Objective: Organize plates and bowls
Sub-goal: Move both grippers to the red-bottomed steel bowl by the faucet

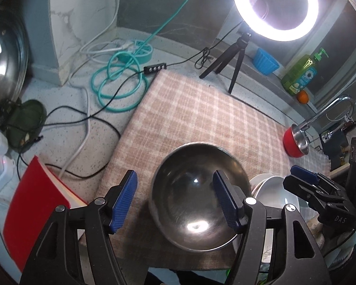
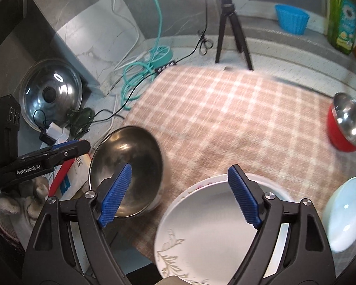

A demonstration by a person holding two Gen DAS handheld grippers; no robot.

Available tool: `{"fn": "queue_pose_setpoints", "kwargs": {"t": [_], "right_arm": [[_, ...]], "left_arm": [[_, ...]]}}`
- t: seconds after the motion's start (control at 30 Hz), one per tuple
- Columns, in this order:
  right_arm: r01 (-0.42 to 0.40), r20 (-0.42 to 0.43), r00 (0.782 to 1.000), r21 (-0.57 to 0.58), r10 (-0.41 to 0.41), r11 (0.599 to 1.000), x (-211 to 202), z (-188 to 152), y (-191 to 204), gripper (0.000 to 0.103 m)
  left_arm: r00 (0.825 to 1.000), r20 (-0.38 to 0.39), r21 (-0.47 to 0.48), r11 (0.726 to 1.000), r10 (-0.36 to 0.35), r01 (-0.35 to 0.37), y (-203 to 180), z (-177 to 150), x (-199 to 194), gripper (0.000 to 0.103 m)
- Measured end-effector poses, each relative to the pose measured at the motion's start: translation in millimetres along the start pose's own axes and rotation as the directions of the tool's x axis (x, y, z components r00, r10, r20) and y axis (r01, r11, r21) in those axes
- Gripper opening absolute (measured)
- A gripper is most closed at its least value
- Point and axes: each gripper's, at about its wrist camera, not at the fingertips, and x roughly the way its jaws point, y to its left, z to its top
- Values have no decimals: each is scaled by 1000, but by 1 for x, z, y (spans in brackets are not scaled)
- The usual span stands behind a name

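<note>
Left gripper [image 1: 175,204] fingers are spread astride the steel bowl [image 1: 197,197] rim, unclamped; right gripper [image 2: 180,197] fingers are spread over the white plate [image 2: 213,225], presumably for stacking.

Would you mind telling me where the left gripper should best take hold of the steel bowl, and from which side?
Grip the steel bowl by its thin rim, probably the near-left edge, coming down from above with one finger inside and one outside. It sits upright and open on the plaid mat, and its body looks too wide and rounded to span. The left gripper is open, its right finger already over the bowl.
</note>
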Motion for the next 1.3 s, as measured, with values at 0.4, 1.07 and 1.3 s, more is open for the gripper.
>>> {"fn": "queue_pose_setpoints", "kwargs": {"t": [0.4,1.07,1.3], "right_arm": [[80,104,991,78,-88,994,-65,10,-65,91],[221,127,956,280,-265,934,-129,-4,-221,96],[182,133,960,371,-247,910,-132,-6,-270,96]], "left_arm": [[996,42,78,995,-73,69,-53,23,-6,66],[979,-39,226,952,-201,205,-177,41,50,66],[967,-82,234,938,-241,254,-219,46,80,66]]}}
